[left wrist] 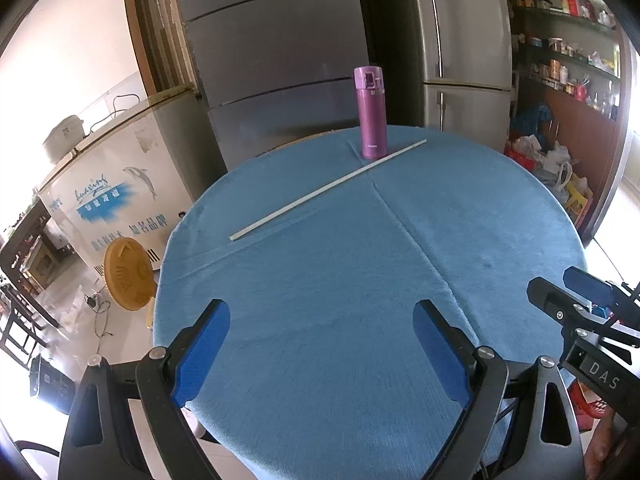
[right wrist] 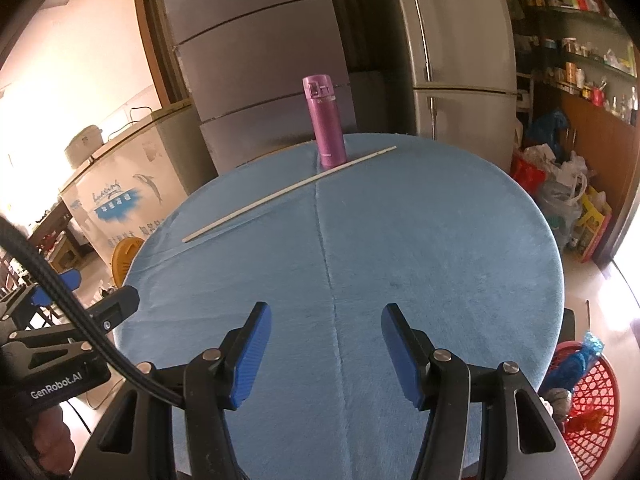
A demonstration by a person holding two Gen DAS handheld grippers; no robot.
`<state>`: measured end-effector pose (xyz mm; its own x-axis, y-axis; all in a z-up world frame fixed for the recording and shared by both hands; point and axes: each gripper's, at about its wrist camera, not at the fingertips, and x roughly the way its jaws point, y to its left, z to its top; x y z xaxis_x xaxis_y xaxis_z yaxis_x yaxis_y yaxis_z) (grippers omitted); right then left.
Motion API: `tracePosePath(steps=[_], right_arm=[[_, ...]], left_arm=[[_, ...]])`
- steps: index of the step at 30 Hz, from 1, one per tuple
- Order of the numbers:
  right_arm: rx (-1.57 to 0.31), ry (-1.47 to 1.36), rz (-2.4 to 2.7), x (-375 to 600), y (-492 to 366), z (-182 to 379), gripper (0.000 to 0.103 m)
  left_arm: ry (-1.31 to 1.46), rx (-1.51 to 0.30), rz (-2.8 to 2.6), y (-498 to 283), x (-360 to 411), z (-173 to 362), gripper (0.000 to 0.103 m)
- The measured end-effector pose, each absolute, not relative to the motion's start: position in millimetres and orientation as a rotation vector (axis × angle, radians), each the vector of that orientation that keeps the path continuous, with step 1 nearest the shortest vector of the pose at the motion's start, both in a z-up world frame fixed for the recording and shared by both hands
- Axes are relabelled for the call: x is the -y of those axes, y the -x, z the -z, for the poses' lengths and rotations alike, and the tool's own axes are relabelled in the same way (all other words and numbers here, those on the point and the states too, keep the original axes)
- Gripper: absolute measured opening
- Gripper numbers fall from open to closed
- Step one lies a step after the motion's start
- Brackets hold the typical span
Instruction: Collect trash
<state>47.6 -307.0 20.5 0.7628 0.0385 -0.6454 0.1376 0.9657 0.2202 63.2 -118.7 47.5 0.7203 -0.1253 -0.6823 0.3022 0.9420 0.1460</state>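
Gaping wide, both claws (left wrist: pixel 322 342) (right wrist: pixel 326 346) hold nothing.

Shelf items (left wrist: pixel 576 40) at upper right are too small to ID. Red basket (right wrist: pixel 592 400) at lower right is partly behind the right gripper (right wrist: pixel 326 354); its contents are unclear. Freezer text (left wrist: pixel 128 228) at left is blurred. Fan (right wrist: pixel 126 256) is half hidden by the table (right wrist: pixel 440 240).

red basket (right wrist: pixel 592 392) beside table, holding trash
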Motion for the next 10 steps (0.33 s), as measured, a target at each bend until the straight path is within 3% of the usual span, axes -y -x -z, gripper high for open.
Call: tracePosePath(steps=[10], right_arm=[[-0.782,-0.254,0.113,320.8,-87.4,16.3,0.065]], left_arm=[[-0.220,-0.823,0.277,-104.8,122.9,-13.7,0.093]])
